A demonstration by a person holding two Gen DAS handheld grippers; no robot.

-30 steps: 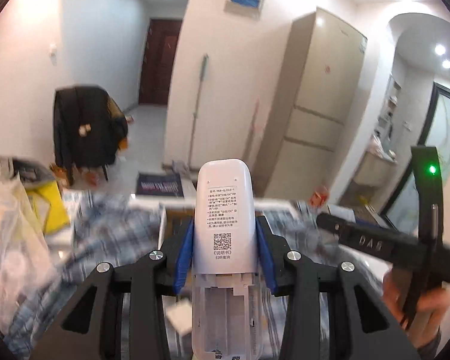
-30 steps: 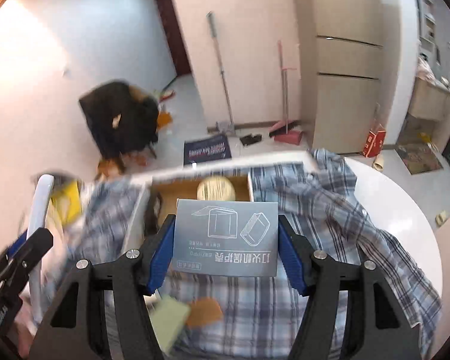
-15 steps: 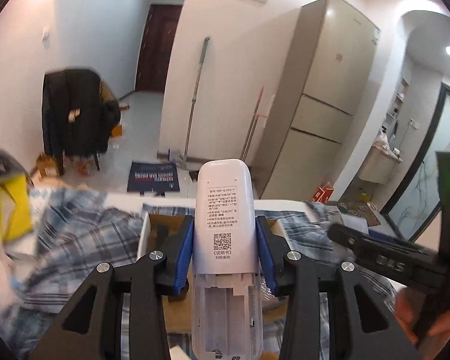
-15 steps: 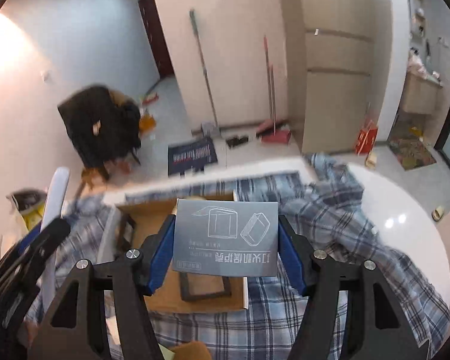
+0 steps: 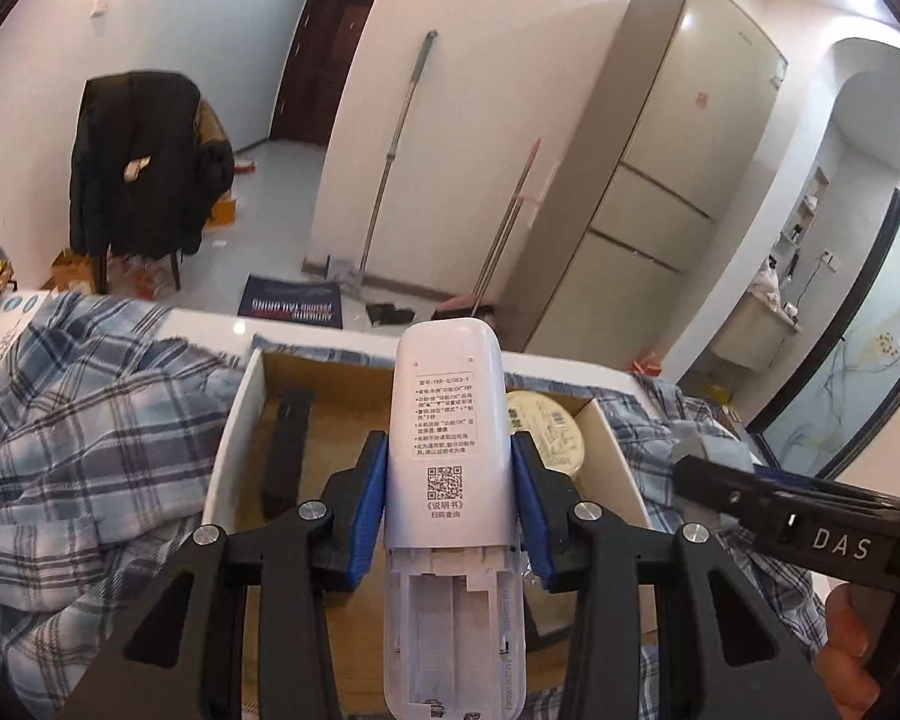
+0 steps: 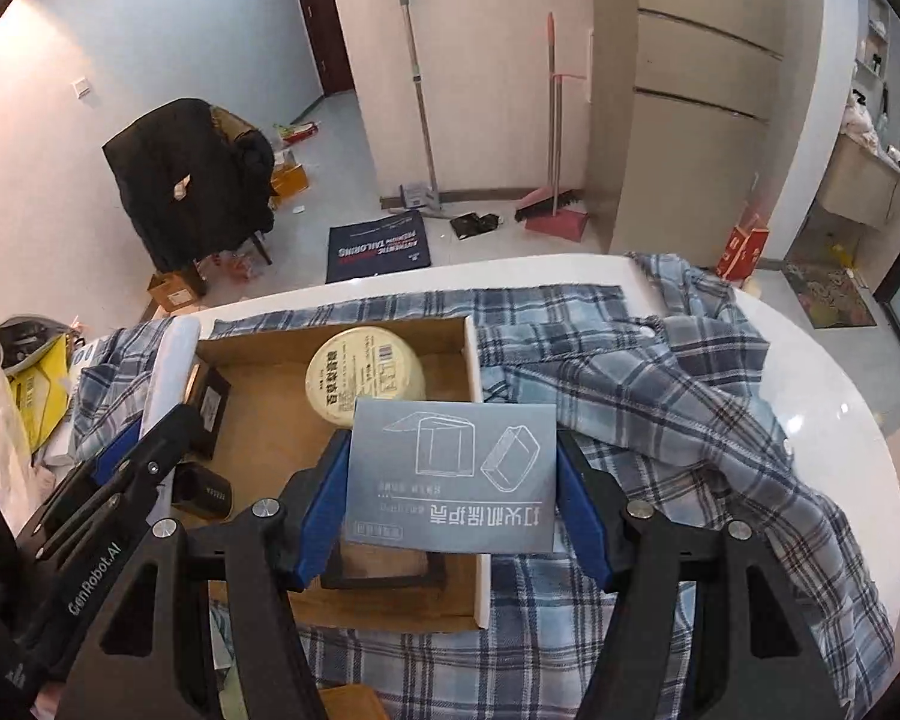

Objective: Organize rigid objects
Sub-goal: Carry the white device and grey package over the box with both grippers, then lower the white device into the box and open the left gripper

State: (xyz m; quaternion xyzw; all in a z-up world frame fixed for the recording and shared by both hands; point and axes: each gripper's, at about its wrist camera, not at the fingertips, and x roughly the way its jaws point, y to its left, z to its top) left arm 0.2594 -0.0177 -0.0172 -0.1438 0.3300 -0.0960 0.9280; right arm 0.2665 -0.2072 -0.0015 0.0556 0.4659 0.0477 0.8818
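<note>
Left tool (image 5: 449, 504) clamping one white remote (image 5: 447, 450), right tool (image 6: 453, 492) clamping one grey box (image 6: 453, 474), one tape roll (image 6: 363, 372) in cardboard box (image 6: 471, 360)

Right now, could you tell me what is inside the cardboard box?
The cardboard box holds a round yellow tape roll, black cases and a black frame; the held grey card covers part.

Box (image 6: 473, 360): on the shirt (image 6: 660, 396) spread over the counter (image 6: 810, 360), below and ahead of both claws. Tape roll (image 6: 366, 372): inside the box, just beyond the right claw (image 6: 453, 489). Remote (image 5: 447, 450): between the left claw's (image 5: 448, 501) pads, over the box.
</note>
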